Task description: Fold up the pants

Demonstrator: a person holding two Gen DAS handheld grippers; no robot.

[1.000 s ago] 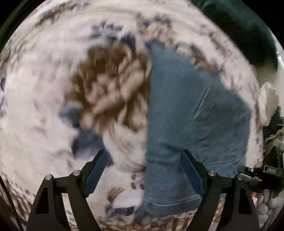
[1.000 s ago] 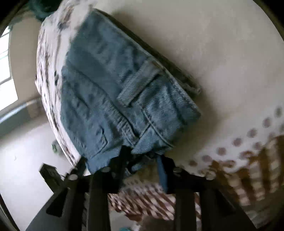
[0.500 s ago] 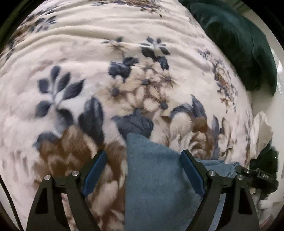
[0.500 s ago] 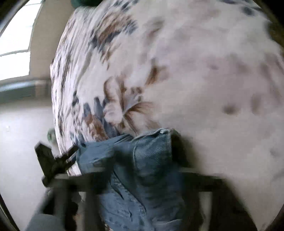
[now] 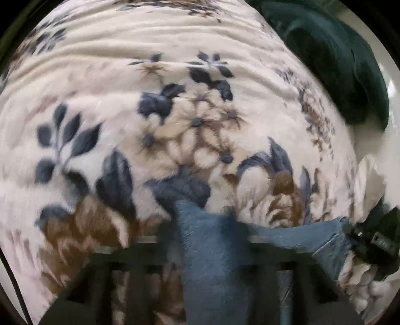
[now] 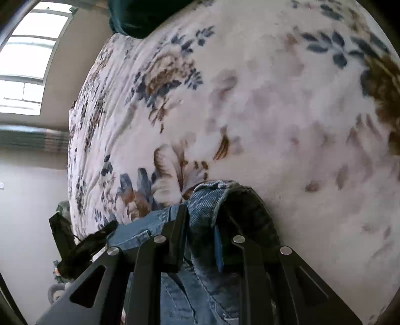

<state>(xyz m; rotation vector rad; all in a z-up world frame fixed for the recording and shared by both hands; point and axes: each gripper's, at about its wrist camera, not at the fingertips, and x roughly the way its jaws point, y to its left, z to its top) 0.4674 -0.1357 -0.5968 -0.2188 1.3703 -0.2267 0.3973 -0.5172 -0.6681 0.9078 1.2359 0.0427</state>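
Note:
Blue denim pants (image 5: 212, 275) lie on a floral fleece blanket (image 5: 175, 87). My left gripper (image 5: 207, 240) is blurred as its jaws close, with a plain folded edge of the denim pinched between them. In the right wrist view the waistband end of the pants (image 6: 205, 200) bunches between the fingers of my right gripper (image 6: 200, 225). Its jaws are still closing and the pads press on the cloth. Each gripper shows in the other's view: the right one (image 5: 370, 240) at the right edge, the left one (image 6: 75, 240) at the lower left.
A dark green pillow (image 5: 337, 62) lies at the far end of the bed, also in the right wrist view (image 6: 140, 17). The blanket (image 6: 275, 112) spreads wide beyond the pants. A window (image 6: 25, 62) and pale floor are off the bed's left side. Crumpled white cloth (image 5: 370, 180) sits at the bed's right edge.
Both grippers swept along the pants to their ends, so the blanket now fills the views. The left jaws went from wide open to closed on denim. The right jaws narrowed onto the waistband.

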